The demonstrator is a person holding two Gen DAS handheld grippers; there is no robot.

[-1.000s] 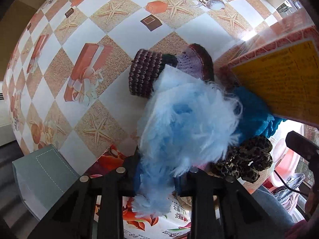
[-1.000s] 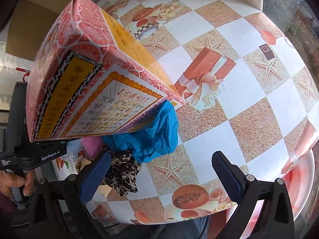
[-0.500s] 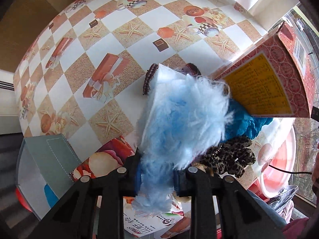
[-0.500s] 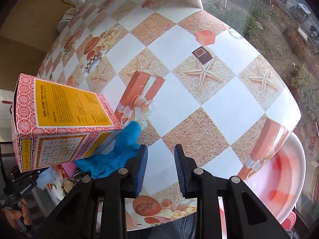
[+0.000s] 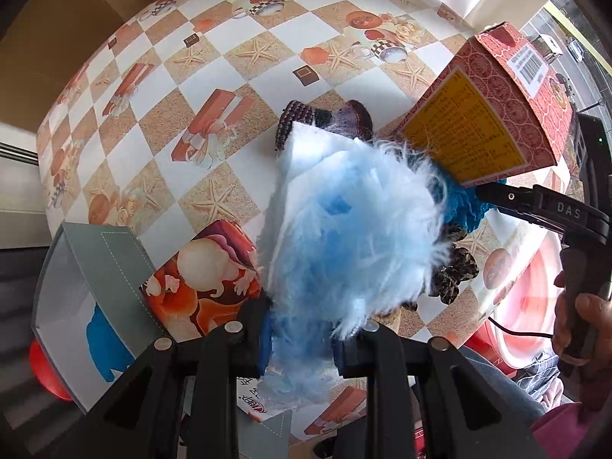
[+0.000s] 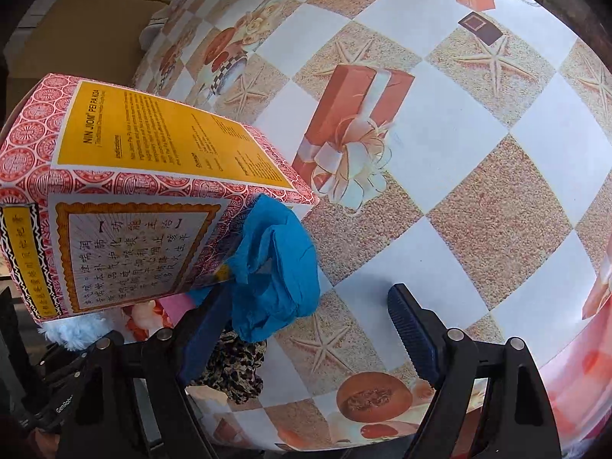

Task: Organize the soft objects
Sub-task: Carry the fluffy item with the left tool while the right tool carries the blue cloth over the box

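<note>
My left gripper is shut on a fluffy light-blue soft thing and holds it above the table. Behind the fluff, a purple and brown knitted piece lies on the tablecloth. A blue cloth is bunched under the corner of a tilted red and yellow carton. My right gripper is over the table with its jaws opening. The blue cloth rests against the left finger, and the pads do not press on it. A leopard-print scrunchie lies just below that finger.
An open grey box stands at the table's near left edge, beside an orange printed box. A pink-red plastic stool sits past the table's edge. A person's hand grips the right tool's handle. The checked tablecloth stretches beyond.
My left gripper has risen with the fluffy blue thing, so more table shows. My right gripper closed on nothing, then reopened beside the blue cloth.
</note>
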